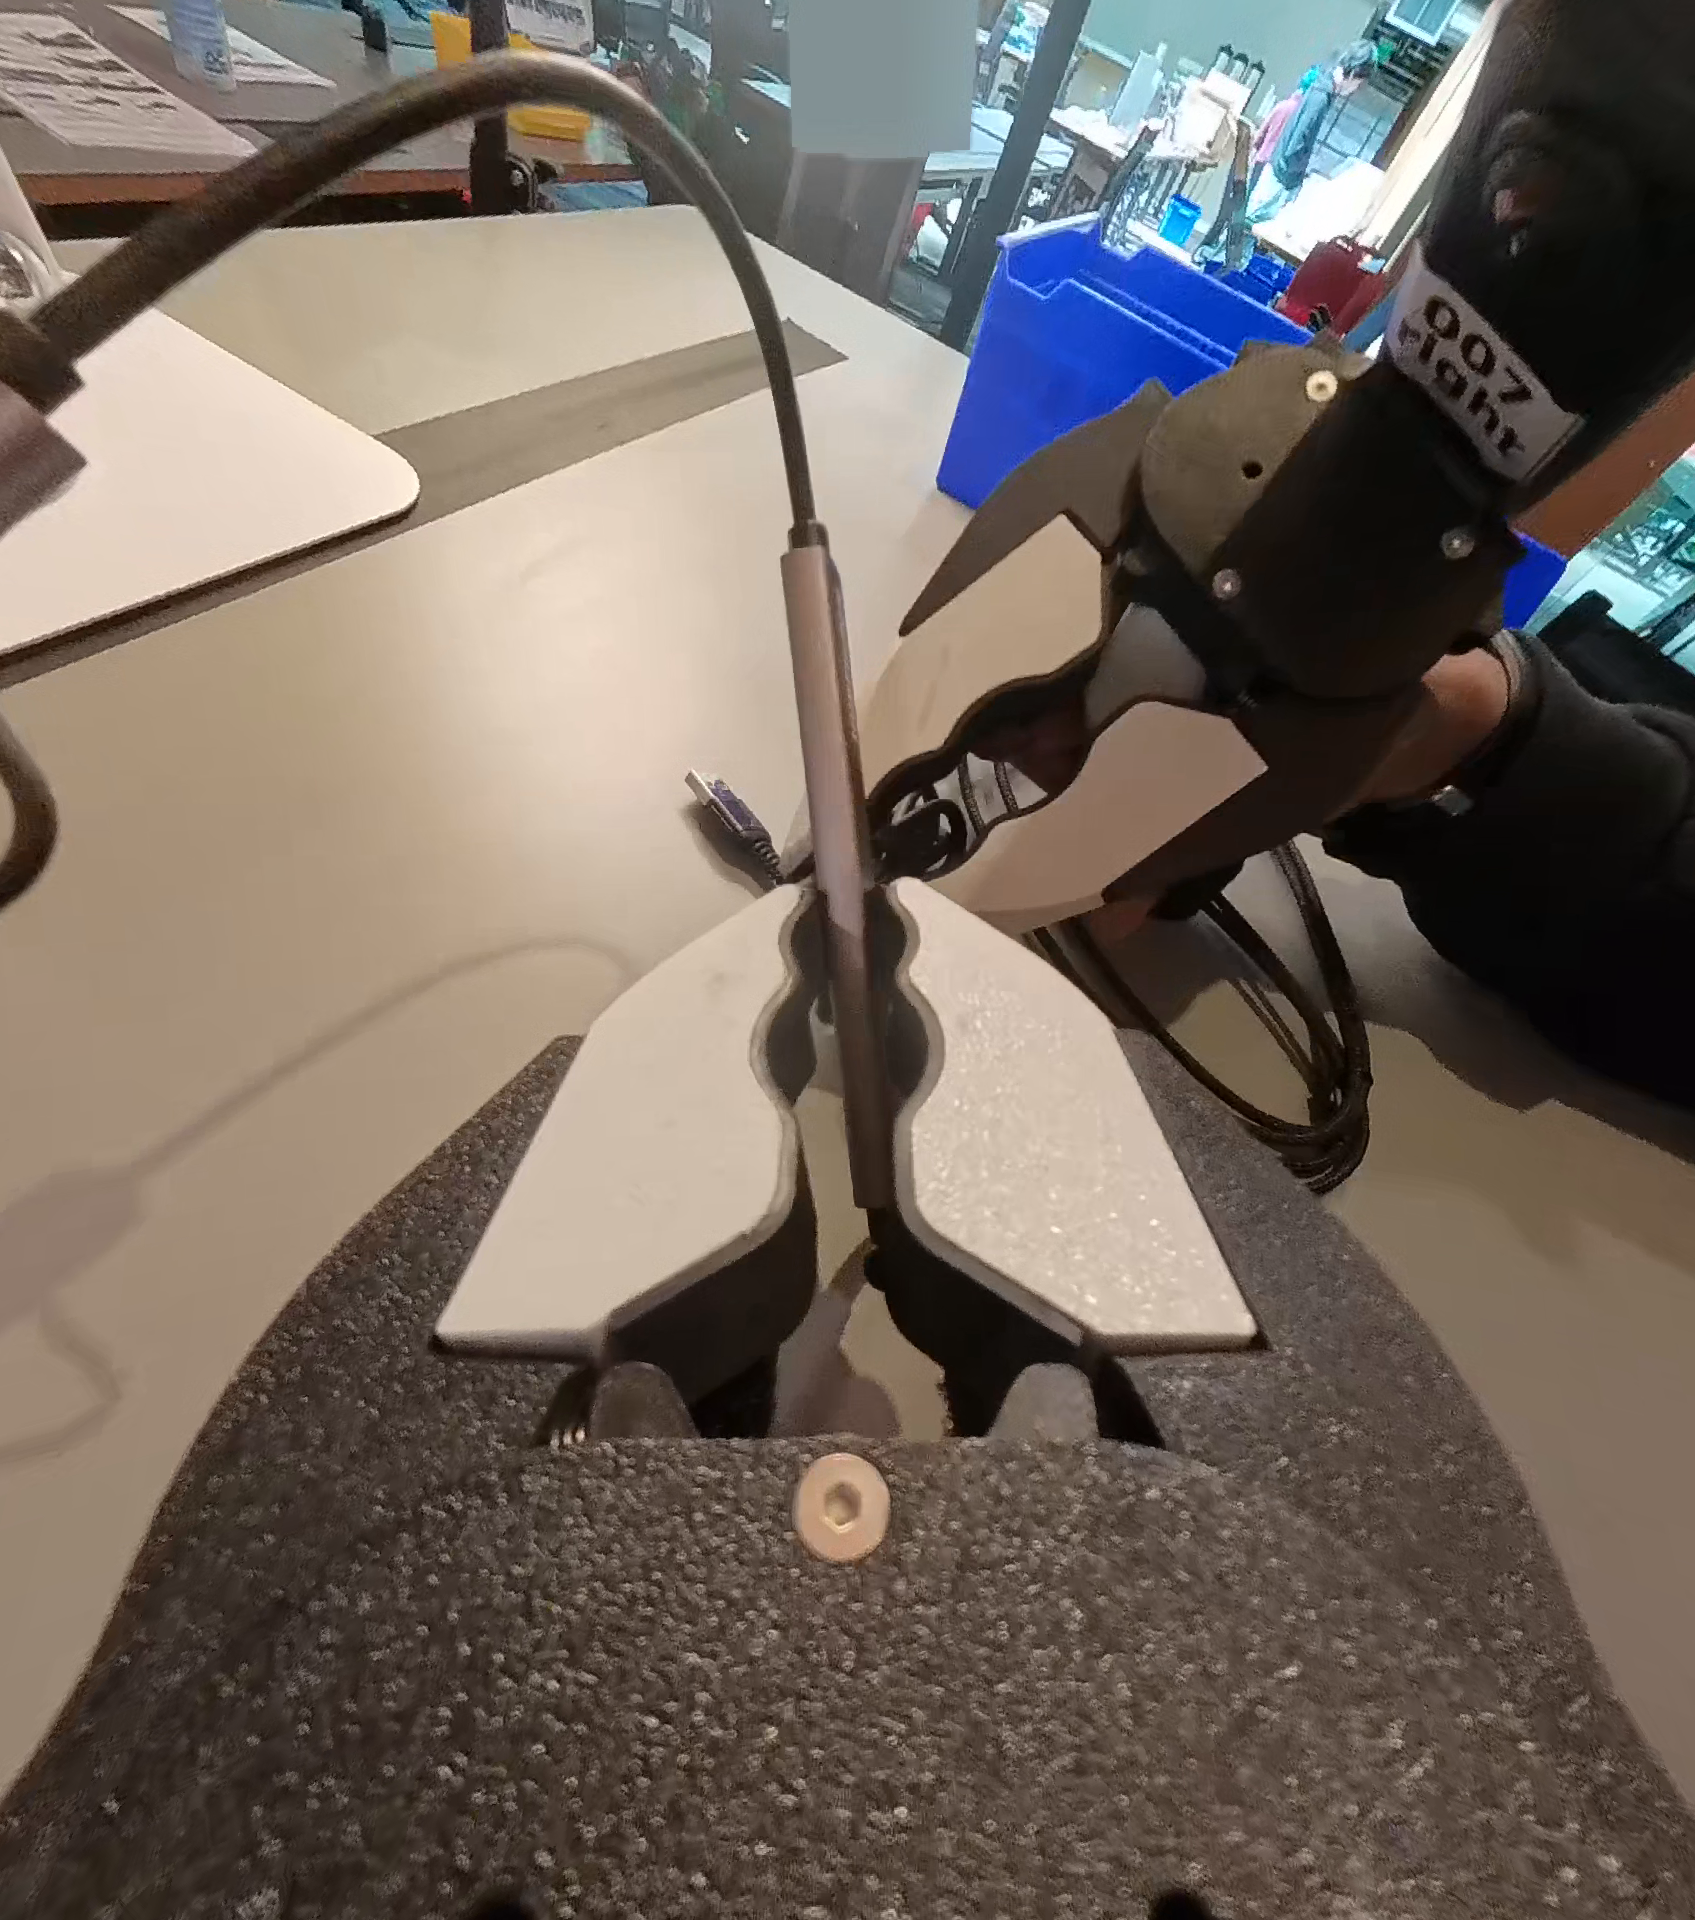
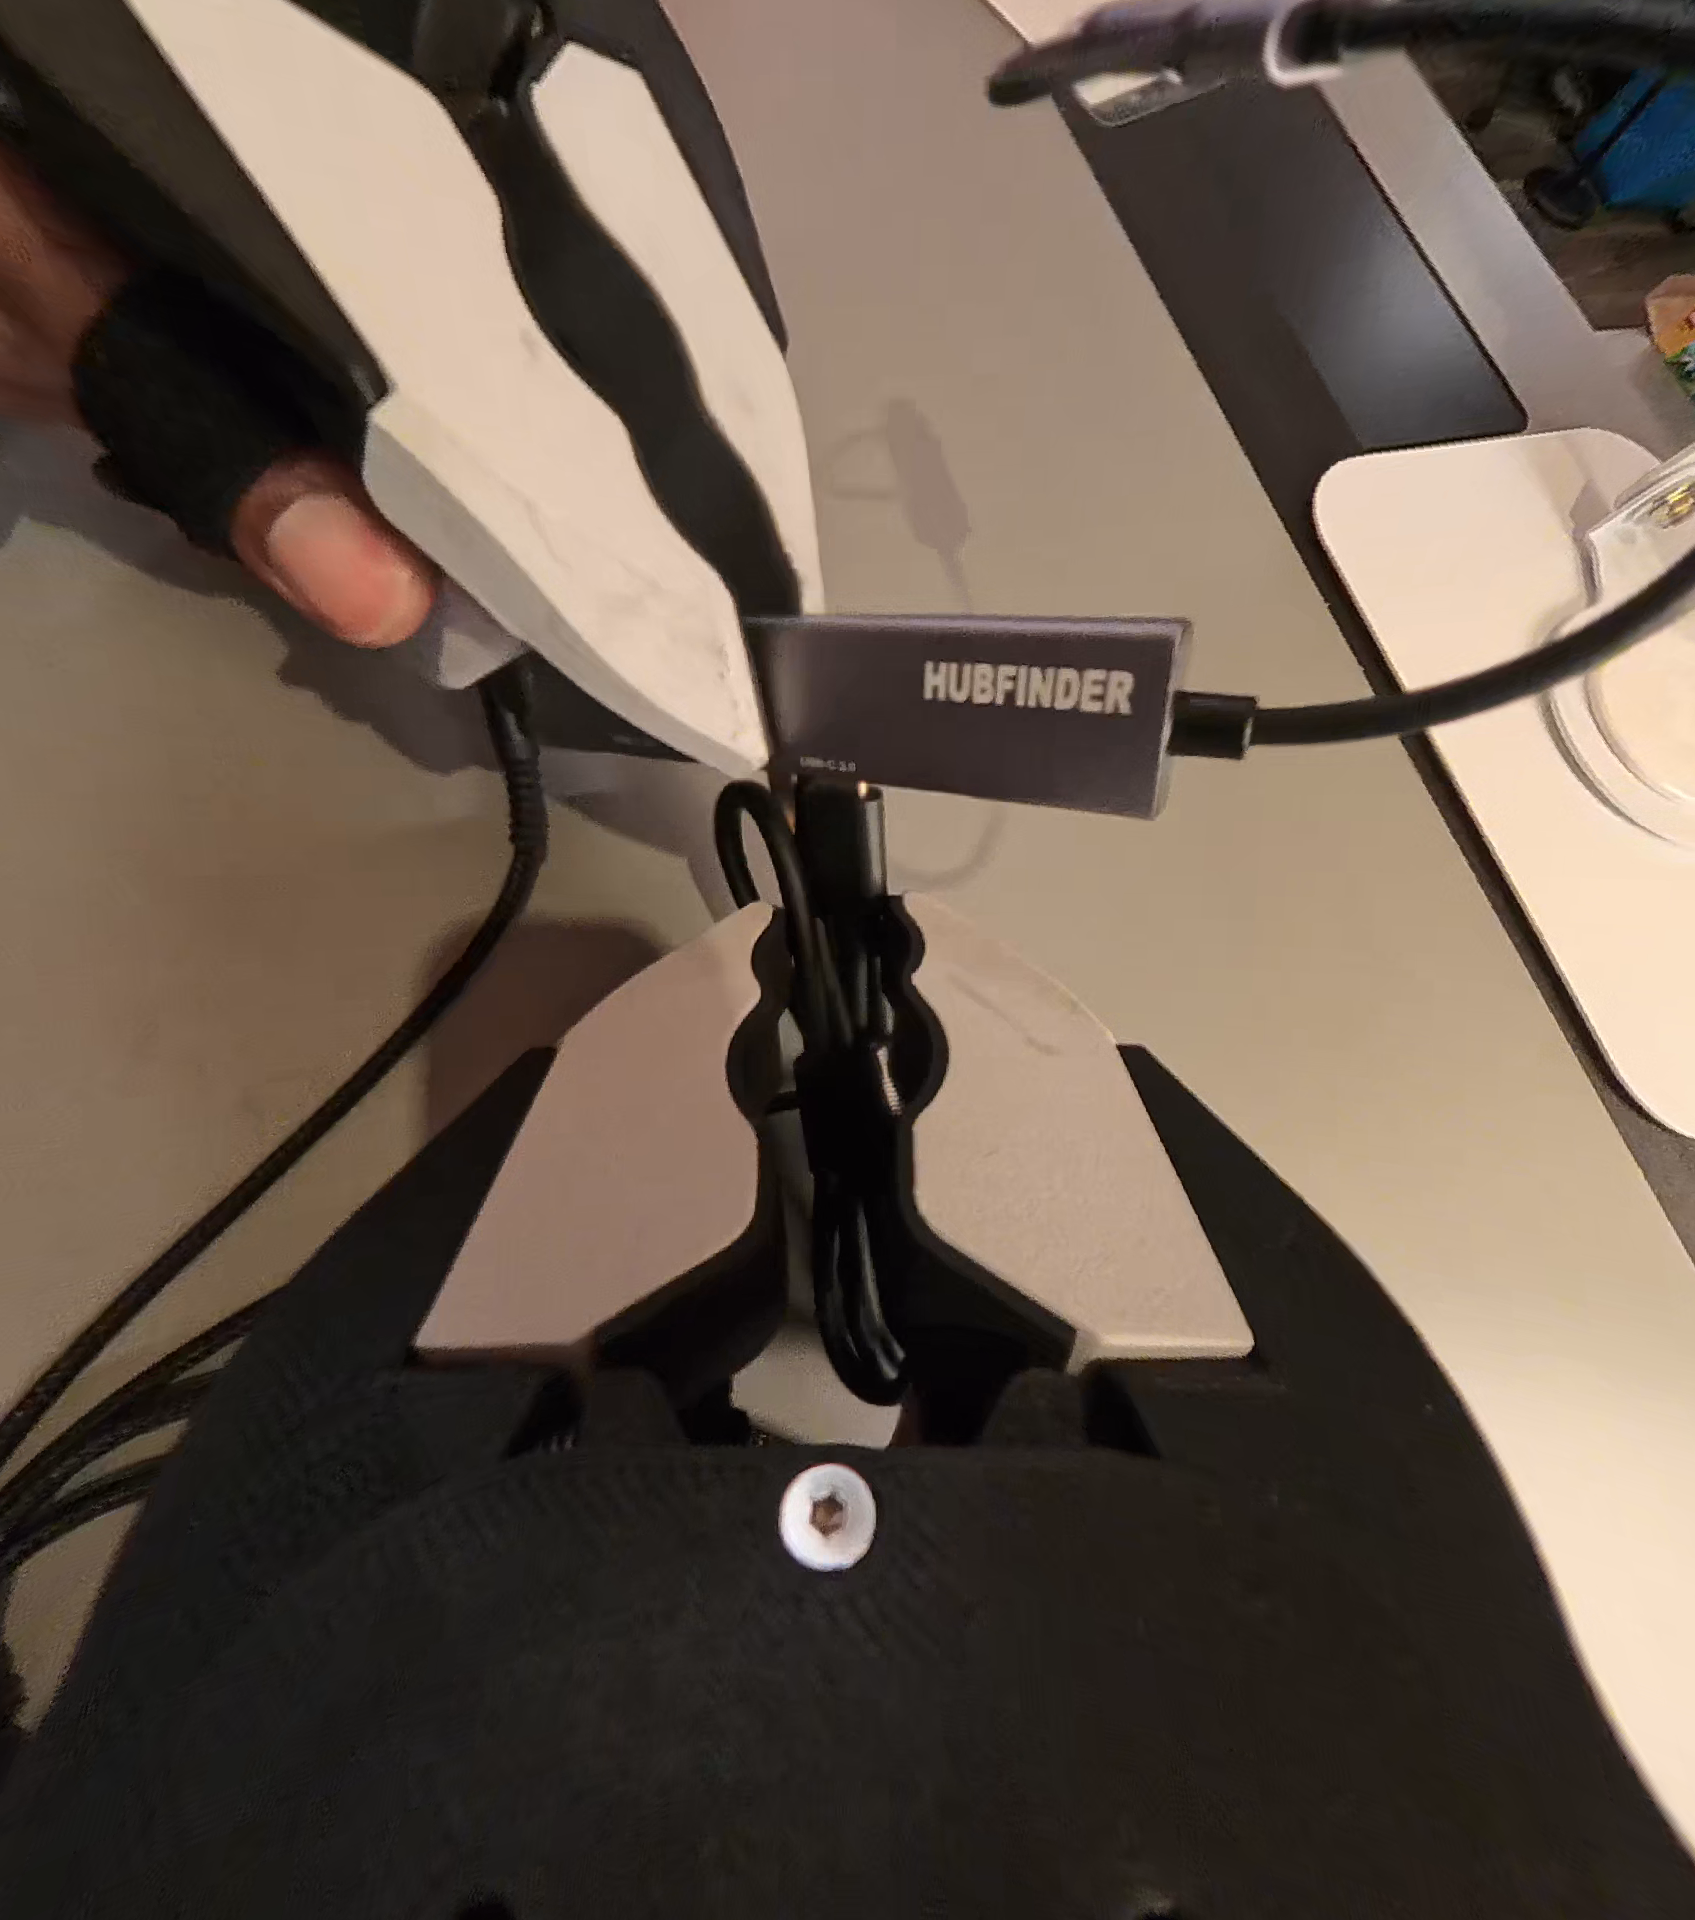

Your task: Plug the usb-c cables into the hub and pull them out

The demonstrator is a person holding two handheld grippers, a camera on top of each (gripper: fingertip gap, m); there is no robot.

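A flat grey USB hub (image 2: 968, 707) with white lettering is held just above the table. My left gripper (image 1: 843, 894) is shut on the hub (image 1: 827, 727), seen edge-on there; in the right wrist view it (image 2: 749, 727) clamps the hub's left end. My right gripper (image 2: 838, 914) is shut on a black USB-C cable (image 2: 843, 1195) folded between its fingers. The cable's plug (image 2: 838, 842) meets a port on the hub's near edge; how deep it sits I cannot tell. The right gripper (image 1: 822, 847) also shows in the left wrist view, against the hub.
The hub's own cable (image 2: 1342, 717) arcs off over a white stand base (image 2: 1549, 727). A braided black cable (image 2: 407, 1039) trails left, coiled (image 1: 1321, 1039) by the person's sleeve. A purple USB-A plug (image 1: 723, 805) lies on the table. A blue bin (image 1: 1082, 353) stands past the table edge. Only a small space, under 4 cm, lies between the two pairs of fingers.
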